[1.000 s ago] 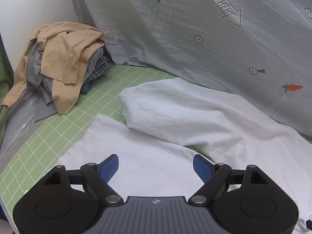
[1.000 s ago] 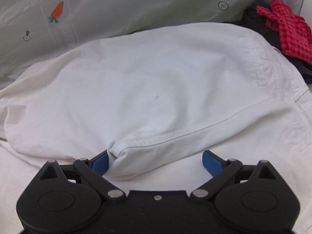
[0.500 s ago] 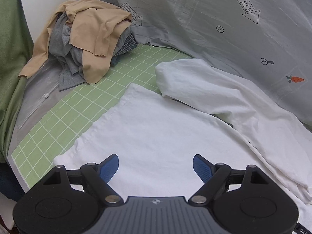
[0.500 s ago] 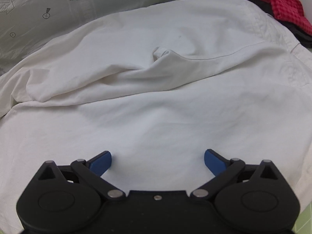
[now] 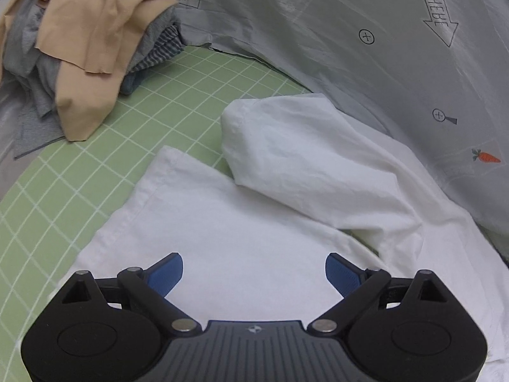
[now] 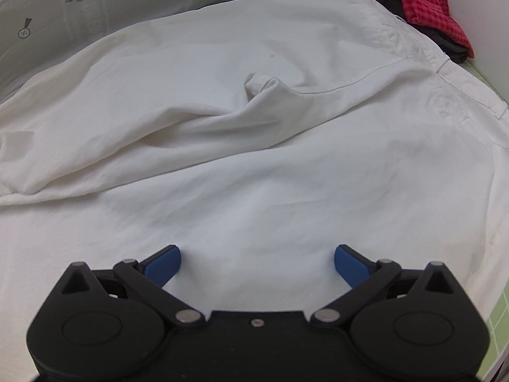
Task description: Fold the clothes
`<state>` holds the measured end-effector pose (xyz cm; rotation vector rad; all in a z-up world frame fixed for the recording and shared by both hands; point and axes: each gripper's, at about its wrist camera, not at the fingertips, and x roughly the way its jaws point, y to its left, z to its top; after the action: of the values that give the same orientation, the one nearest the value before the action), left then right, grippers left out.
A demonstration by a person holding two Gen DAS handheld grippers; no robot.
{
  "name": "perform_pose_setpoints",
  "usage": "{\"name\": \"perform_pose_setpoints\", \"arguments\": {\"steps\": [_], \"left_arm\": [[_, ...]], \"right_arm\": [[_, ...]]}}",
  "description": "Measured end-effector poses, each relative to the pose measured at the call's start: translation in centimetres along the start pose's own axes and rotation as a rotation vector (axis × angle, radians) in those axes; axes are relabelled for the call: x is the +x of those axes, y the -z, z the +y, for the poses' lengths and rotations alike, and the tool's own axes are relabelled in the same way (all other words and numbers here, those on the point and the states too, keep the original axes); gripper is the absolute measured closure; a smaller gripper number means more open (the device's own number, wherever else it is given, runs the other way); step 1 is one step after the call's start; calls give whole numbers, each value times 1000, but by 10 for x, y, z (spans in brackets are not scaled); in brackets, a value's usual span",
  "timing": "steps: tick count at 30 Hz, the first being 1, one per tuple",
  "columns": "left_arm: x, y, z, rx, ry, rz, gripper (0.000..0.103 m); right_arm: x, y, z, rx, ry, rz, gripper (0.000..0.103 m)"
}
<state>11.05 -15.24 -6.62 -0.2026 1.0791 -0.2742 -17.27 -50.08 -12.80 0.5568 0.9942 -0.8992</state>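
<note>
White trousers (image 5: 254, 222) lie spread on the green grid mat (image 5: 95, 165). In the left wrist view the near leg lies flat with its hem toward the left, and the far leg (image 5: 302, 156) is bunched and angled away from it. My left gripper (image 5: 254, 270) hovers open over the near leg, nothing between its blue fingers (image 5: 167, 270). In the right wrist view the trousers (image 6: 254, 191) fill the frame, with a puckered crease (image 6: 261, 86) at the crotch and the waistband (image 6: 413, 47) at the right. My right gripper (image 6: 257, 264) is open above the cloth.
A heap of tan and grey clothes (image 5: 82, 41) sits at the mat's far left. A grey printed sheet with carrots and arrows (image 5: 366, 47) drapes along the back. A red checked garment on dark cloth (image 6: 420, 3) lies beyond the waistband at the far right.
The right gripper let go of the trouser fold it was around and drew back. The left gripper pulled back, then moved closer in over the near leg.
</note>
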Motion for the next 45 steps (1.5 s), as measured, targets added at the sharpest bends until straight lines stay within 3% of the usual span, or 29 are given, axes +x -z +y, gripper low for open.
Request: {"name": "perform_pose_setpoints", "arguments": {"steps": [1, 5, 11, 20, 24, 31, 33, 37, 40, 43, 45], "left_arm": [[10, -6, 0, -13, 23, 5, 10], [54, -28, 5, -89, 104, 45, 37], [88, -50, 30, -309, 242, 54, 75], [92, -50, 45, -495, 351, 20, 76], [104, -55, 47, -518, 332, 37, 76], [100, -57, 61, -611, 326, -2, 77], [101, -60, 63, -624, 323, -2, 101], [104, -81, 53, -616, 335, -14, 103], [97, -122, 34, -590, 389, -69, 103], [51, -171, -1, -451, 532, -197, 103], [7, -182, -23, -322, 629, -313, 103]], "right_arm": [[1, -1, 1, 15, 8, 2, 0], [3, -8, 7, 60, 32, 30, 0], [5, -13, 10, 83, 44, 54, 0], [2, -12, 13, 78, 43, 49, 0], [3, -13, 12, 62, 35, 46, 0], [4, -15, 9, 36, 21, 40, 0], [4, -15, 9, 30, 19, 38, 0], [6, -17, 11, 27, 17, 34, 0], [7, -18, 13, 24, 16, 29, 0], [8, -18, 14, 25, 16, 27, 0], [7, -18, 13, 24, 16, 25, 0]]}}
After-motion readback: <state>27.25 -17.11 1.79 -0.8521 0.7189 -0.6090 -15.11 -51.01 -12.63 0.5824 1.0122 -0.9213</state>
